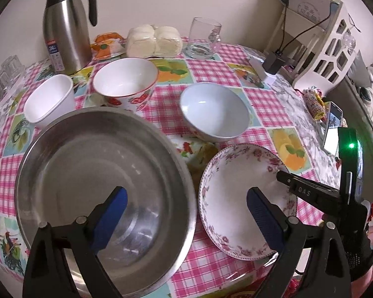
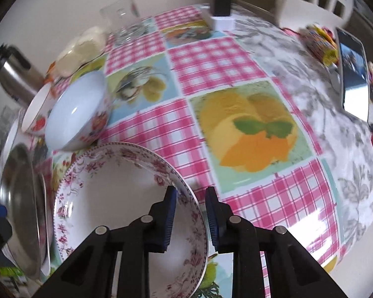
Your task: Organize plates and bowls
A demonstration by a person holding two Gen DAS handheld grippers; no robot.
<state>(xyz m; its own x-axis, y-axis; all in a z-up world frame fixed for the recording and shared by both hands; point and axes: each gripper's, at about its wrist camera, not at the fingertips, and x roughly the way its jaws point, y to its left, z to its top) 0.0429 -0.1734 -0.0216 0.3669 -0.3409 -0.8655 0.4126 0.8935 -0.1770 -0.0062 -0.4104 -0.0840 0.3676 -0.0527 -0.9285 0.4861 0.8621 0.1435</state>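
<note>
On the pink-checked fruit-print tablecloth [image 1: 211, 69] stood one wide stainless-steel basin [image 1: 104, 186], one shallow white plate with a pink floral rim [image 2: 126, 211], two round bowls — pale-blue [image 1: 213, 111] and strawberry-patterned [image 1: 126, 82] — and one white square cup [image 1: 49, 99]. The left gripper [image 1: 186, 213] hung wide open, holding nothing. The right gripper [image 2: 190, 221] straddled the plate's right rim, jaws narrowly parted, not gripping.

My right gripper [image 2: 190, 219] straddles the floral plate's [image 2: 116, 198] right rim. Right of it the table [image 2: 273, 198] lies open toward the phone [image 2: 354, 74] at the right edge. Leftward, the steel basin [image 2: 20, 198] and blue bowl [image 2: 77, 111] crowd my path.
</note>
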